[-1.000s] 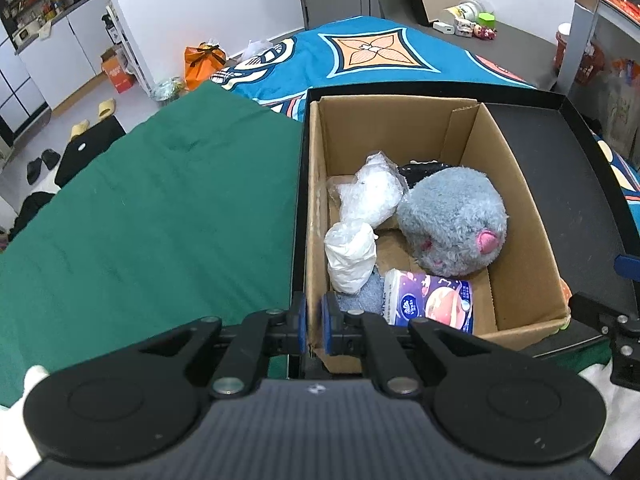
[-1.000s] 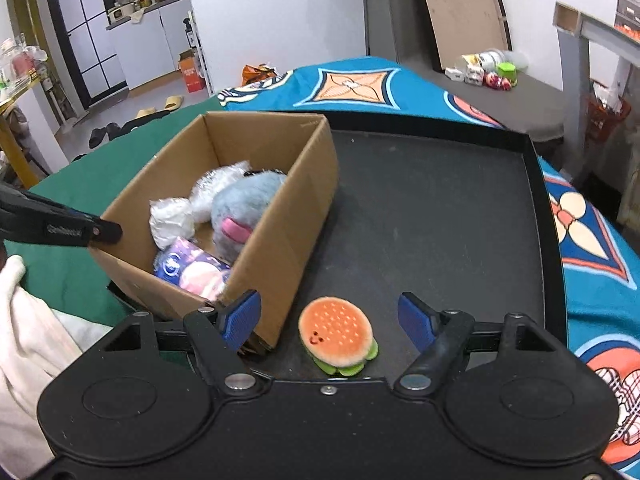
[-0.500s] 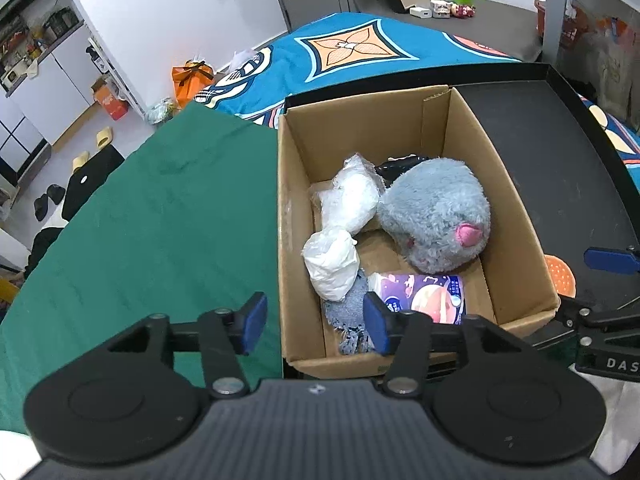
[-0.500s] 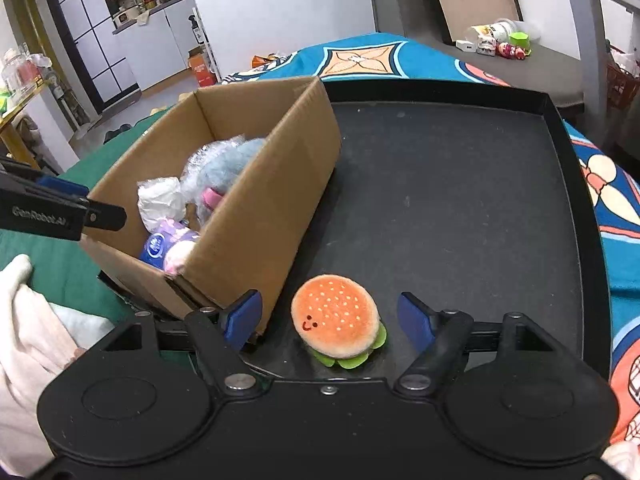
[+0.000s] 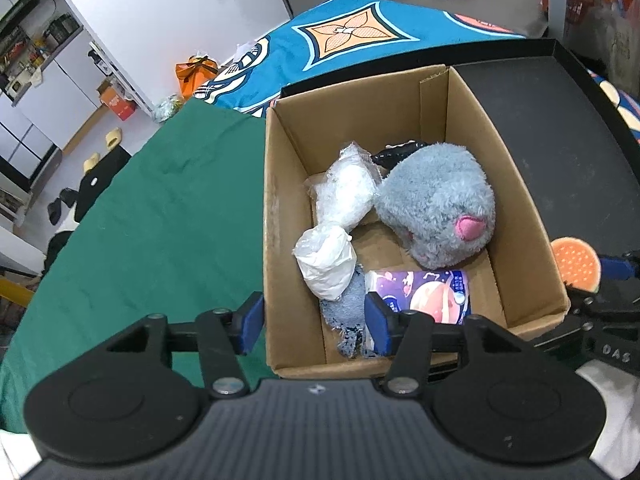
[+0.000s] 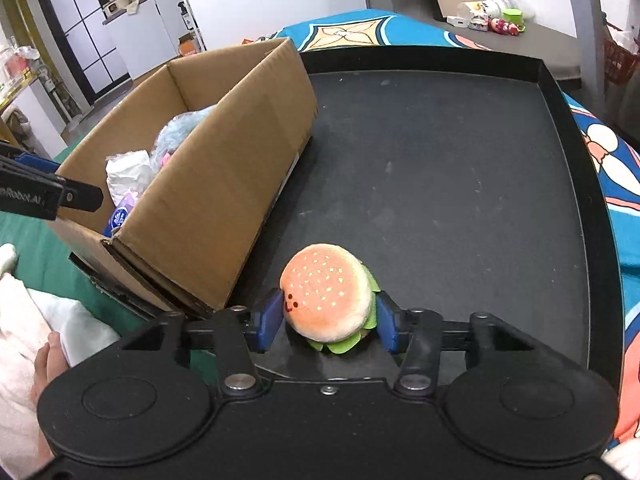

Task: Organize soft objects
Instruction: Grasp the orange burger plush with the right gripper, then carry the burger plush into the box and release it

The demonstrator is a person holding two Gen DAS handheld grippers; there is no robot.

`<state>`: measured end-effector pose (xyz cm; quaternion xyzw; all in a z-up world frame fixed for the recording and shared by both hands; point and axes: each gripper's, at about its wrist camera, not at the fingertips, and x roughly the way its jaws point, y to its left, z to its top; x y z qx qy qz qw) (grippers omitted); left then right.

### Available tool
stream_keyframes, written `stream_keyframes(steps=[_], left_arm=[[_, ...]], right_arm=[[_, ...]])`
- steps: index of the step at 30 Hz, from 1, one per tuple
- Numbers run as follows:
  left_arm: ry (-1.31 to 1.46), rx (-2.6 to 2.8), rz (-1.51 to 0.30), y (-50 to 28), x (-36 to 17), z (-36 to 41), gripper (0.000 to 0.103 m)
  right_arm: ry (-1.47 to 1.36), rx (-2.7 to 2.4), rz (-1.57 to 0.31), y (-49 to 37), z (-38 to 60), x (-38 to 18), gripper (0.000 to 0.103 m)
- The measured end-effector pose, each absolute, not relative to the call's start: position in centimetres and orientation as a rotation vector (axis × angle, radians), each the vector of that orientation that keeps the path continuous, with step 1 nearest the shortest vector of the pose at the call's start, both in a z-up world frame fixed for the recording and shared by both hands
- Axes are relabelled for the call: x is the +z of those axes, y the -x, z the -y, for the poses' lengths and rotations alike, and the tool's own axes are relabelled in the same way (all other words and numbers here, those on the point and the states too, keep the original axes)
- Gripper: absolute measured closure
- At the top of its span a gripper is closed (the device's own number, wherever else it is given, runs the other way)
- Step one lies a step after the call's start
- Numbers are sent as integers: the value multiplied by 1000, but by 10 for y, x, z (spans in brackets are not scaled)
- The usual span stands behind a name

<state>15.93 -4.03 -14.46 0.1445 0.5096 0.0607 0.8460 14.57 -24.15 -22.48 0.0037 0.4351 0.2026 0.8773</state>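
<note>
**Right tongs close in on the plush burger beside the box**

Your right gripper (image 6: 326, 322) is down on the black tray (image 6: 460, 184), and its jaws have just been closing with the burger plush (image 6: 328, 292) between them. The blue pads (image 6: 269, 317) sit right against the bun on both sides, so you are pinching the burger, which rests on the tray just beside the near corner of the cardboard box (image 6: 224, 184). Its little face points toward the left pad, green lettuce poking out below.

Your left gripper (image 5: 312, 322) hangs over the near left corner of the box, spread apart with nothing between the pads. Its left pad (image 5: 250, 322) is outside the box wall, above the green cloth (image 5: 160, 220); its right one is inside, over the box's contents.

In the box you have a grey plush toy (image 5: 436, 208) with a pink nose against the right wall, a bubble-wrap bundle (image 5: 346, 194) and a crumpled white plastic bag (image 5: 326, 262) along the left, a frayed denim scrap (image 5: 348, 312) near the front, and a purple tissue pack (image 5: 420, 294) beside it. Something black (image 5: 396, 150) peeks out behind the grey plush; you cannot tell what it is
</note>
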Motion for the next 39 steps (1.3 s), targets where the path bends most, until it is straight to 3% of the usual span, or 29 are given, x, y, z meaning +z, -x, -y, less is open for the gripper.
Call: stream_keyframes(steps=[8, 39], left_arm=[[-334, 139, -1086, -161, -145, 47, 43], [-249, 99, -991, -149, -127, 27, 42]], right_arm=[[-50, 392, -897, -154, 258, -220, 63], [-34, 372, -748, -141, 227, -140, 64]])
